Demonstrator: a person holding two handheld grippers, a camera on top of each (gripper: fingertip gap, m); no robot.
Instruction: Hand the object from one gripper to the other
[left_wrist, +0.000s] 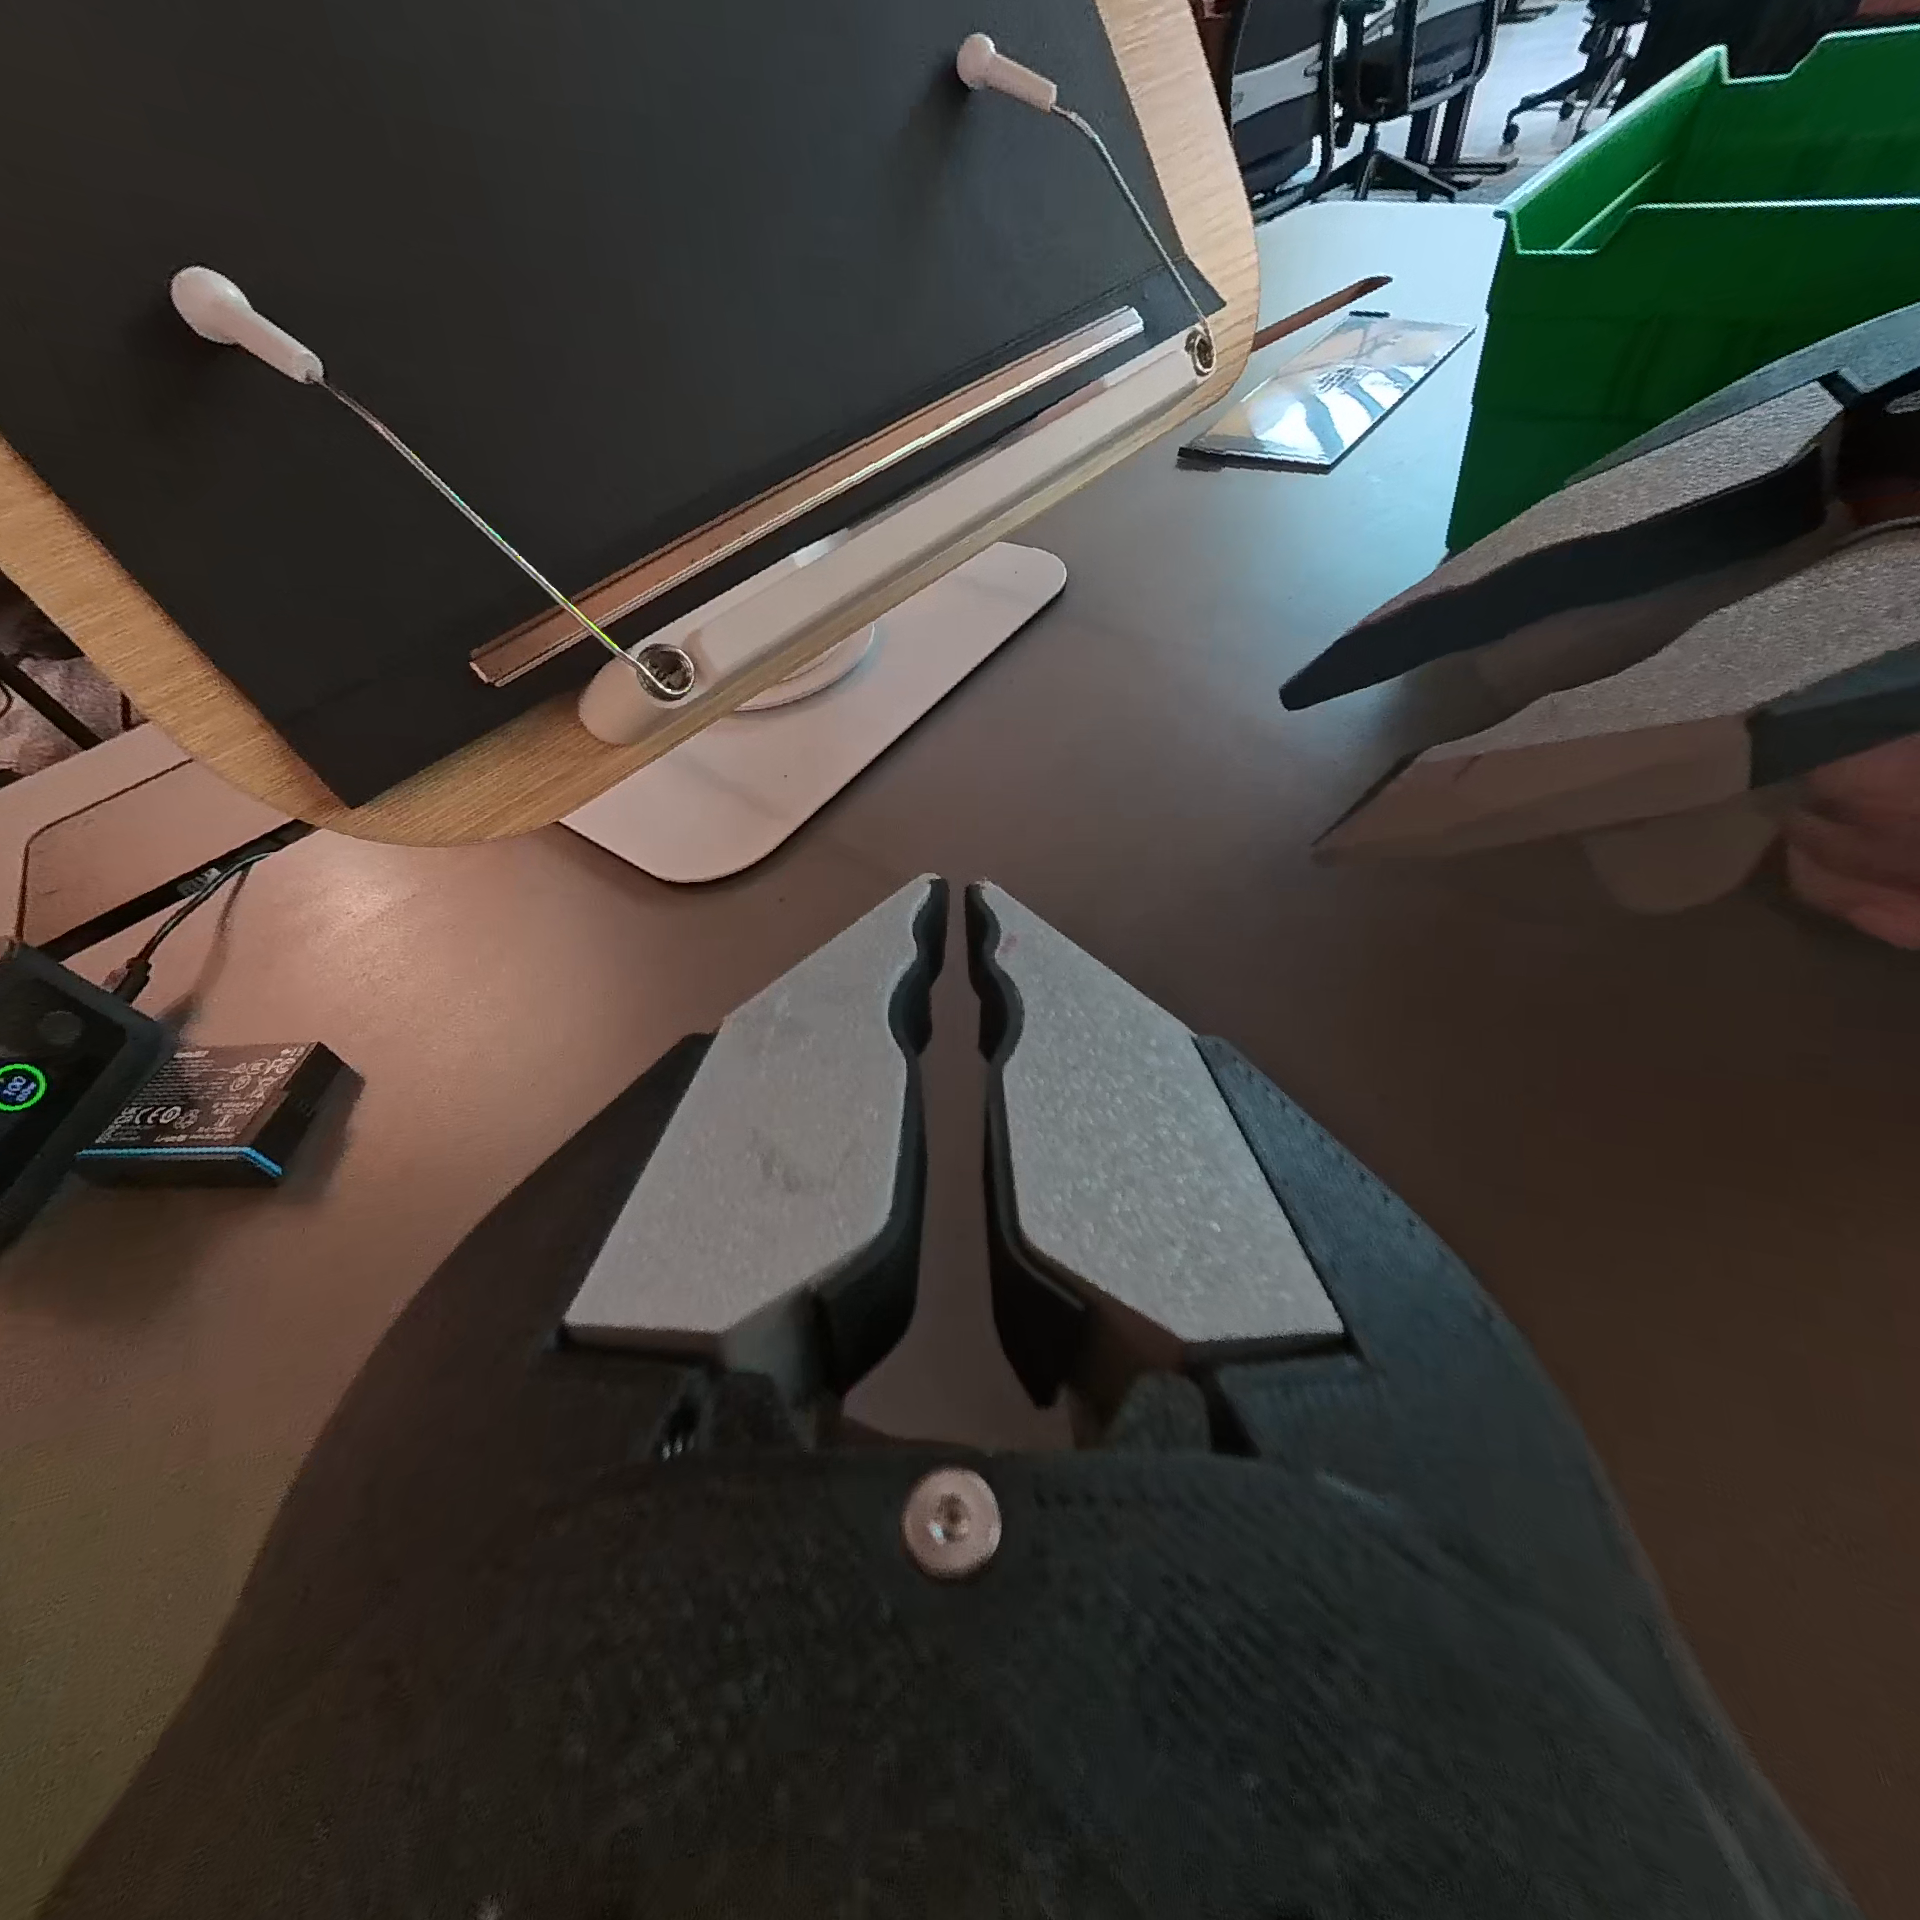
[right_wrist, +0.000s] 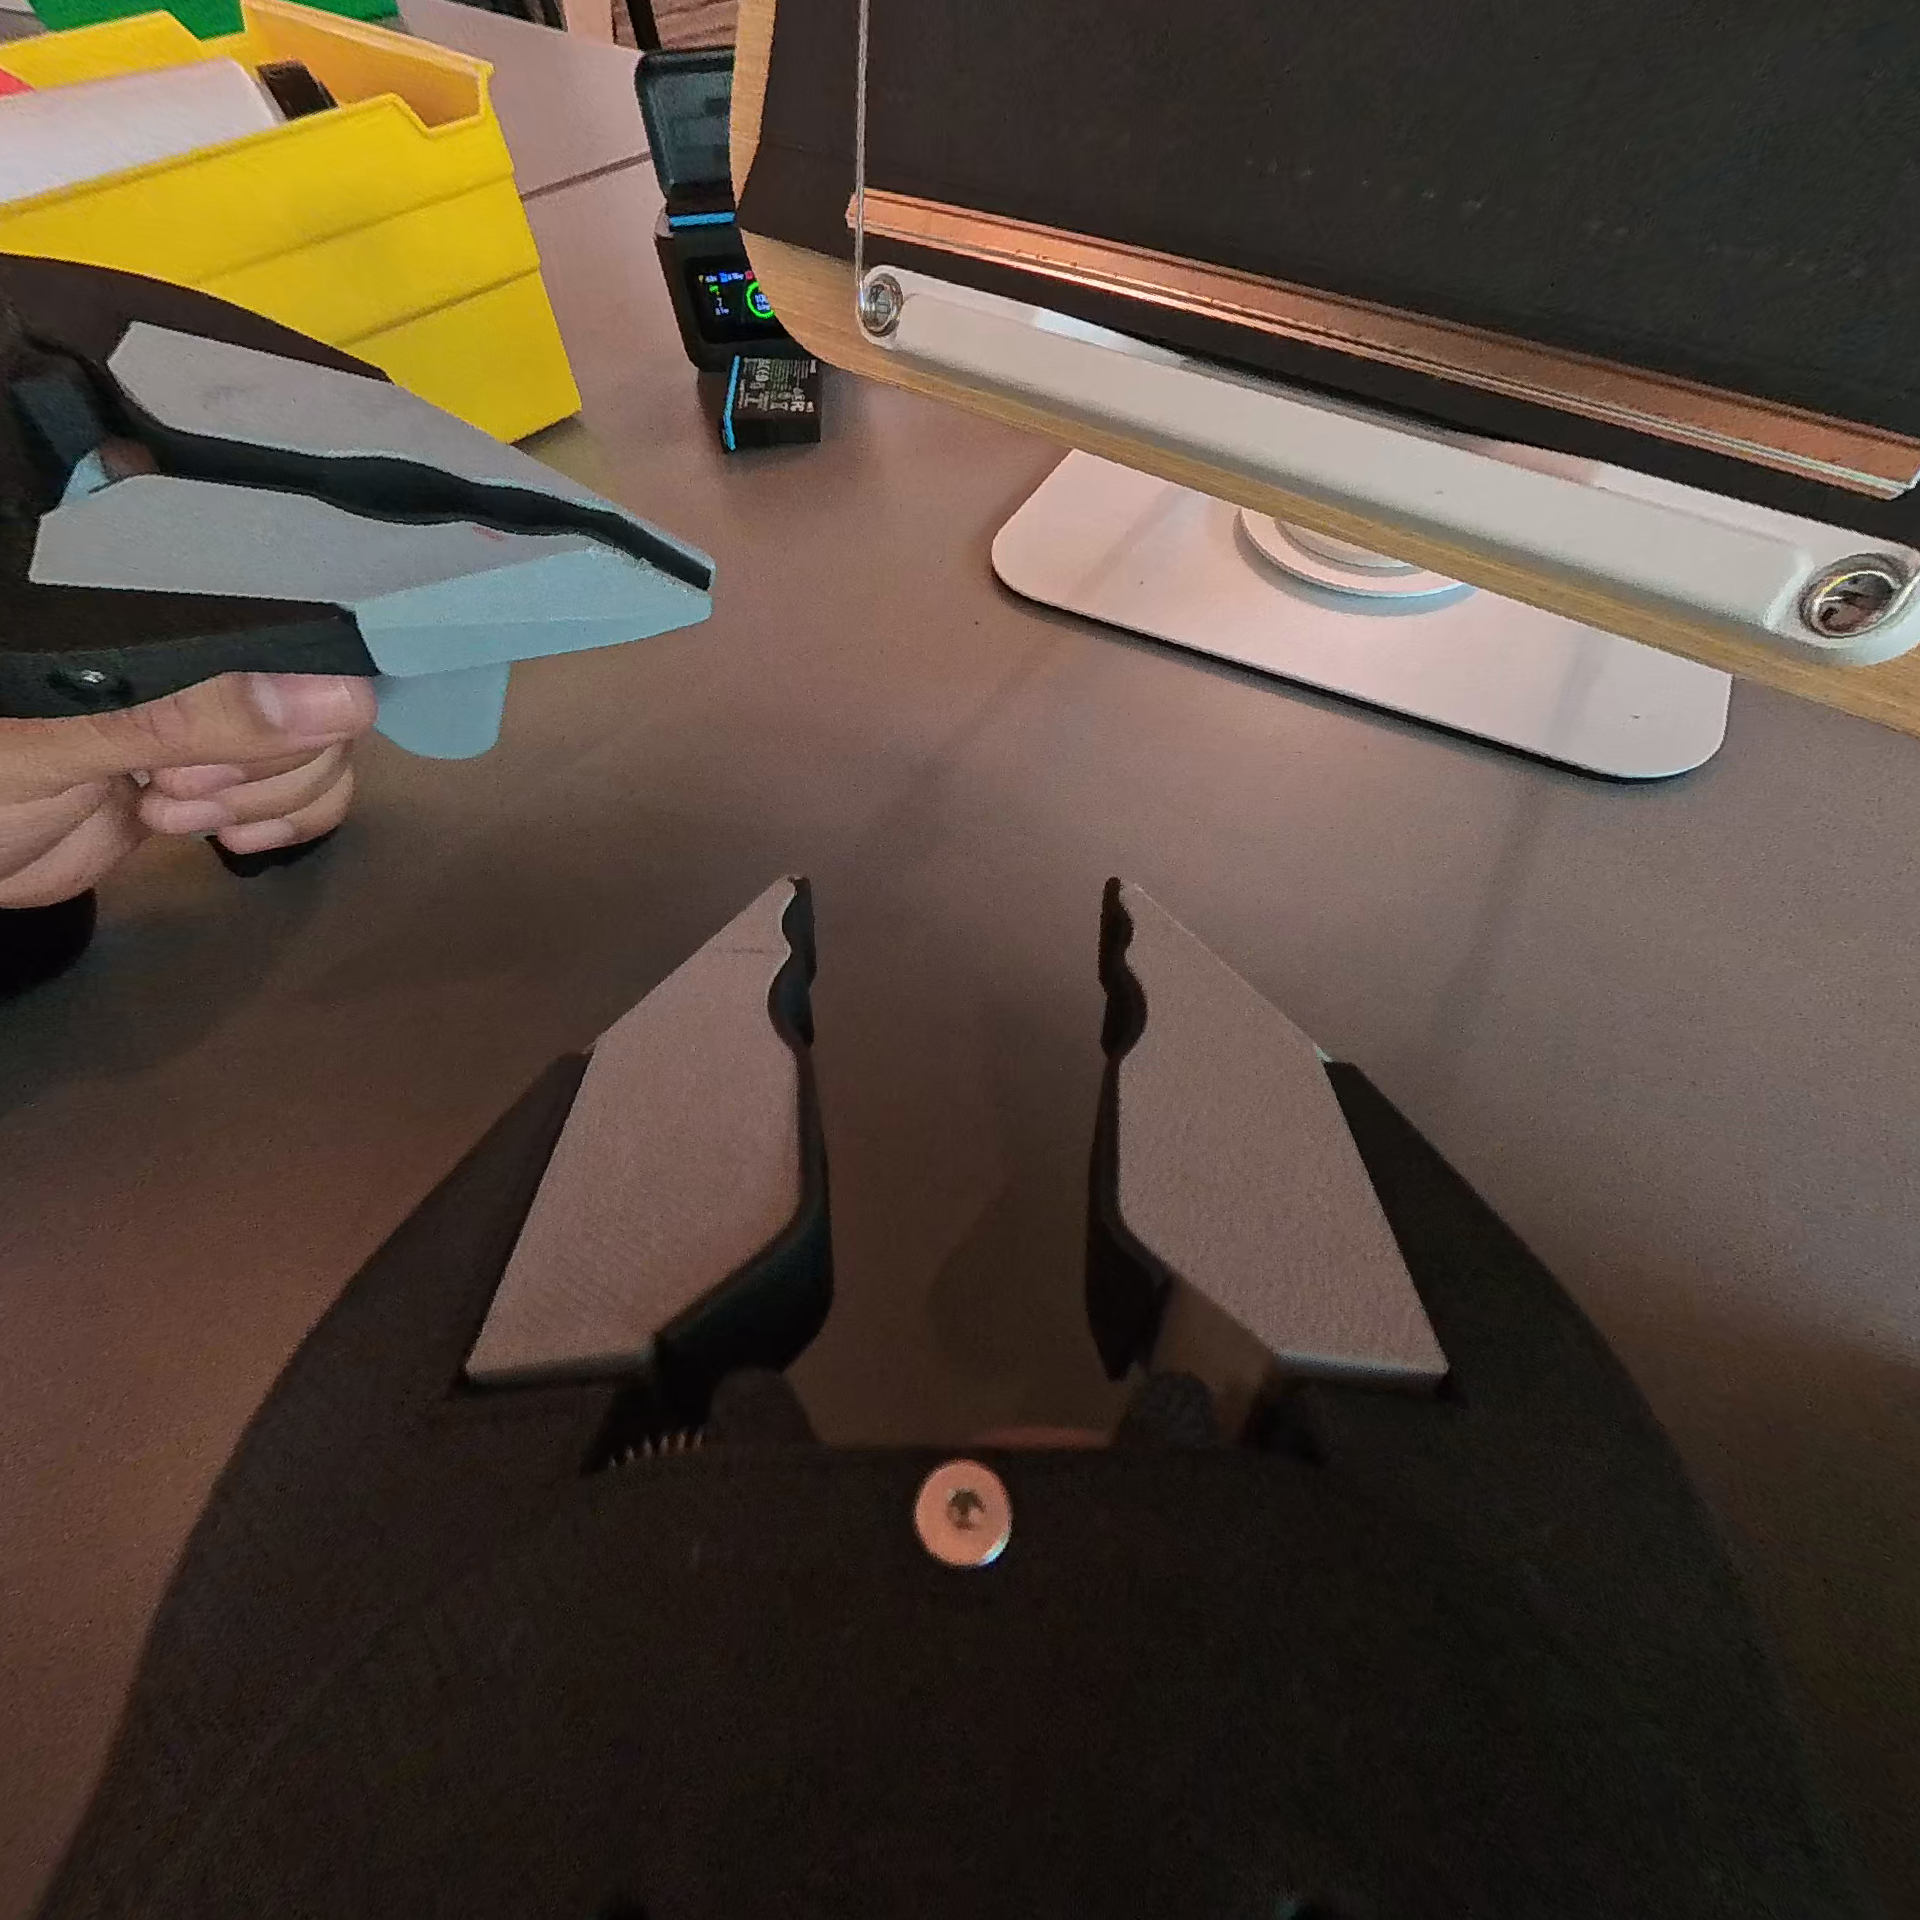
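The left gripper (left_wrist: 956, 899) is nearly shut on nothing; the right gripper (right_wrist: 956, 899) gapes, also empty. No object to hand over shows anywhere (so weight and grip points are anyone's guess). The bare table (right_wrist: 1351, 987) gives room between them; the tilted board's stand (right_wrist: 1455, 665) crowds the far side.

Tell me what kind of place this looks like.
Probably an office or lab workspace: a brown desk with a book stand, rolling office chairs behind, yellow and green storage bins, and a small charger with a lit screen.
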